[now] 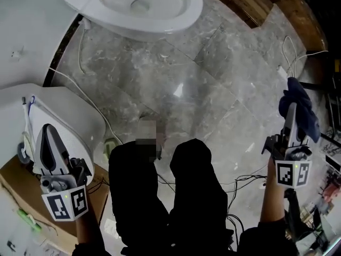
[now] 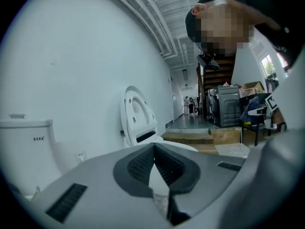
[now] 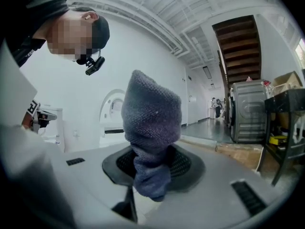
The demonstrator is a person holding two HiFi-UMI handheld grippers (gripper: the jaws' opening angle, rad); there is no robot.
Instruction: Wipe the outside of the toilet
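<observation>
- Toilet (image 1: 154, 9), white with its bowl open, stands at the far side of the scene on the grey marble floor (image 1: 213, 89), well apart from both of my claws.
- My left claw (image 1: 47, 129) is at the near left, raised over a white rounded lid (image 1: 69, 116) that lies just beside a cardboard box (image 1: 13, 183). I cannot tell whether the claw touches the lid.
- In the left gripper view this claw's jaws are closed tip to tip, and nothing sits between them.
- My right claw (image 1: 292, 110) is at the near right, above the bare floor.
- This claw is clamped on a blue-grey cloth (image 3: 151, 123). The knitted fabric bunches up above the jaws and a short end hangs below them.
- The cloth is not in contact with the toilet; the whole stretch of floor lies between them.
- A thin white cable (image 1: 80, 84) runs across the floor from beside the toilet toward the near left.
- My legs (image 1: 165, 196), in black trousers, are at the near middle, between the two claws.
</observation>
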